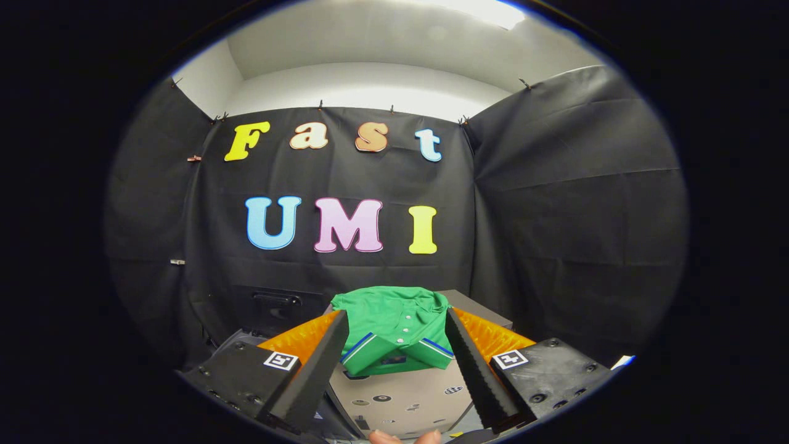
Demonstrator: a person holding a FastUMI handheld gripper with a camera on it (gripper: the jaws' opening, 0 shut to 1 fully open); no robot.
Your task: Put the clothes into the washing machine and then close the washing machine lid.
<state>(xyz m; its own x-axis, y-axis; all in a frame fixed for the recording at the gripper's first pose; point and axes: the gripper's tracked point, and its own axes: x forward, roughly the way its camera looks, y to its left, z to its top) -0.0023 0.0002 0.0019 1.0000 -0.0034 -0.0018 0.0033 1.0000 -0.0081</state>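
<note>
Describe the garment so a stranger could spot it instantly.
On the flat grey-beige top of the machine before the black cloth wall lies a folded green polo shirt, between the open gripper fingers. Its blue-and-white striped collar and white buttons mark it out.

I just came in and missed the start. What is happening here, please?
A person holds a gripper with its fingers open, aimed at a folded green shirt. The shirt lies on a flat grey surface, ahead of and between the fingers, which do not touch it. Nothing has been picked up yet.
</note>
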